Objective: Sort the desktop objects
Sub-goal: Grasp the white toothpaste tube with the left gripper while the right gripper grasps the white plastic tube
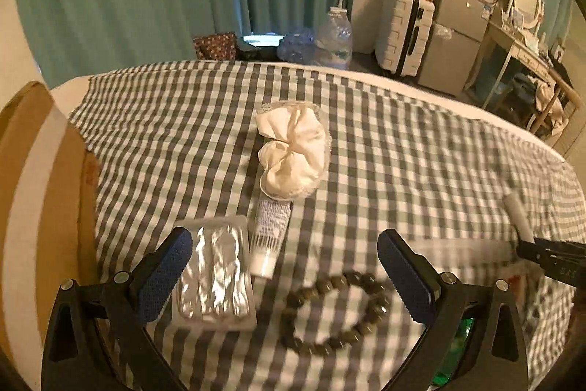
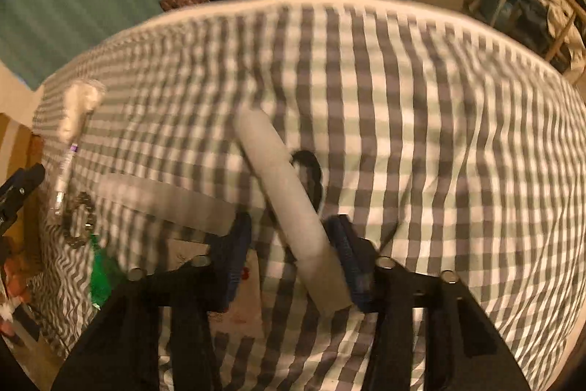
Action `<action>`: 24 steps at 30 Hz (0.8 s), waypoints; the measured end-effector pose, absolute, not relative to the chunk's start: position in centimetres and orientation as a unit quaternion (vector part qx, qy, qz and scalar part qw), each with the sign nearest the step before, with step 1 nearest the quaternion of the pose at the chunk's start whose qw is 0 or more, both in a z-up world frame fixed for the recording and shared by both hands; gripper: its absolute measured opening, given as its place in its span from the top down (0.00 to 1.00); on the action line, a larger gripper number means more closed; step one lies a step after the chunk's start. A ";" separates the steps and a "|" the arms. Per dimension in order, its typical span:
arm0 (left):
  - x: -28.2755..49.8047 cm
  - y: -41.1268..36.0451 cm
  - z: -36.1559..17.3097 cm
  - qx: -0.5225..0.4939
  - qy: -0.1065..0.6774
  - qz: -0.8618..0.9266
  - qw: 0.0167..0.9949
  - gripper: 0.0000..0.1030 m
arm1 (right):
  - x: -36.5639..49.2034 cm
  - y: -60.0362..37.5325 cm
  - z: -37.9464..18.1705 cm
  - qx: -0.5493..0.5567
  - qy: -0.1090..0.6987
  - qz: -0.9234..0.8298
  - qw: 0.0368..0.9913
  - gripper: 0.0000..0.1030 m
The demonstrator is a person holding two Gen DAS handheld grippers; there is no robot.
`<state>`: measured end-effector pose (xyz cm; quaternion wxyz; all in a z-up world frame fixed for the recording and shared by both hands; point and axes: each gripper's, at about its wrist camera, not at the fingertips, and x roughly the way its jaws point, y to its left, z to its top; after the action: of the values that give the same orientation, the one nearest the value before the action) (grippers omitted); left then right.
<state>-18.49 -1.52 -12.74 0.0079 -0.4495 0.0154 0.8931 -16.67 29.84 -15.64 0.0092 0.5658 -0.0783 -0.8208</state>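
Checked cloth (image 1: 384,141) covers the table. Left gripper (image 1: 285,266) is wide open, holding nothing, over the bead bracelet (image 1: 335,310). Only the left view shows the foil pack (image 1: 214,275), left of the beads. Right gripper (image 2: 289,262) pinches a grey tube (image 2: 289,207), seen best in the right view.

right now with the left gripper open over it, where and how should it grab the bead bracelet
Grip the bead bracelet across one side of its ring, probably the right arc nearest the left gripper's right finger. It lies flat on the checked cloth, an open loop, so come straight down, one finger inside the ring and one outside.
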 end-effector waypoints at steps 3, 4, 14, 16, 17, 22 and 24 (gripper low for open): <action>-19.6 -1.9 -14.2 -0.459 0.018 0.888 0.000 0.00 | -16.2 29.5 -14.9 0.564 -0.079 -0.822 0.015 0.85; -19.9 -2.1 -14.7 -0.461 0.020 0.887 -0.007 0.00 | -16.0 29.3 -14.6 0.561 -0.077 -0.824 0.016 0.87; -20.9 -3.9 -17.0 -0.480 0.030 0.877 -0.001 0.72 | -13.7 27.5 -11.4 0.509 -0.082 -0.856 0.039 0.90; -20.8 -3.8 -16.9 -0.485 0.030 0.874 0.007 0.72 | -13.6 27.2 -11.3 0.506 -0.084 -0.857 0.043 0.91; -20.7 -3.6 -16.9 -0.486 0.033 0.873 0.009 0.72 | -13.4 27.2 -11.2 0.505 -0.086 -0.857 0.045 0.91; -19.8 -2.2 -16.6 -0.482 0.080 0.872 0.021 0.75 | -13.0 27.7 -10.5 0.496 -0.109 -0.860 0.055 0.91; -19.4 -2.1 -16.3 -0.483 0.078 0.872 0.025 0.75 | -12.7 28.3 -10.4 0.496 -0.120 -0.858 0.056 0.91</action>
<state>-19.44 -2.11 -16.26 0.0245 -0.4834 0.0776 0.8716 -12.73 28.31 -10.36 0.0564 0.4961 -0.1197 -0.8582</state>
